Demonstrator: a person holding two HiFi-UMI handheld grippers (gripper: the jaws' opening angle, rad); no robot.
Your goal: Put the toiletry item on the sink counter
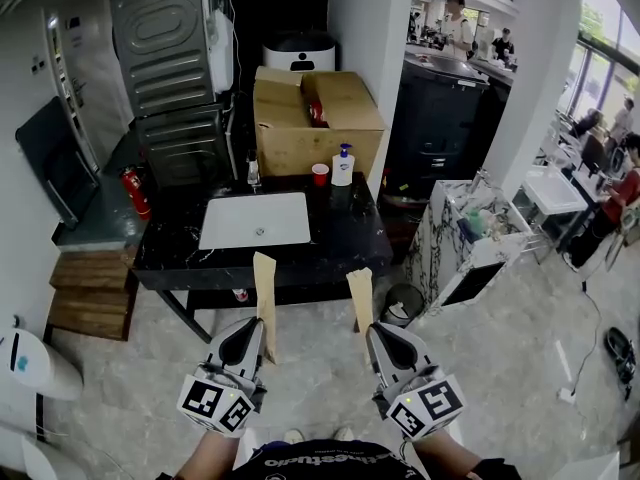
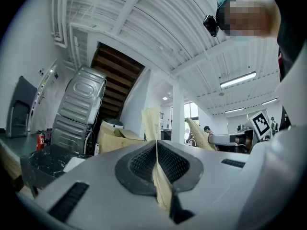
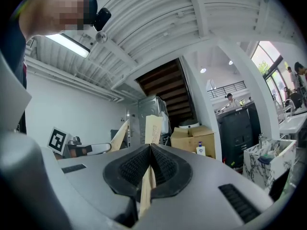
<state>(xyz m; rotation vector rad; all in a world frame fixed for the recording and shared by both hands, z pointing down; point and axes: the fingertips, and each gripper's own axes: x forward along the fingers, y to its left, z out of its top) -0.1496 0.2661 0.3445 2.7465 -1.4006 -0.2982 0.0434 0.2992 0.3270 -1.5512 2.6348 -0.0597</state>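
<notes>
The left gripper (image 1: 258, 334) is pinching the left tan packet (image 1: 265, 298) between its ribbed black pads (image 2: 144, 159), its jaws pressed together on the flat paper with no gap showing, and the packet is sticking out forward past the tips. Beside it, the right gripper (image 1: 372, 338) is clamping the right tan packet (image 1: 361, 298) in the same way, edge-on between its pads (image 3: 132, 169), with faint print showing on the free end. Both packets are hanging in the air above the pale floor (image 1: 500, 368), roughly parallel and apart from each other, in front of the sink counter (image 1: 340, 233) and not resting on it; in the head view their far ends are overlapping its front edge. The counter is dark and marbled, with a white basin (image 1: 255, 220) set into it. Along its back edge a faucet (image 1: 253, 173), a red cup (image 1: 320, 174) and a pump bottle (image 1: 343, 165) are standing near one another, with an open cardboard box (image 1: 315, 118) just behind them. A red fire extinguisher (image 1: 135, 193) is standing to the counter's left.
</notes>
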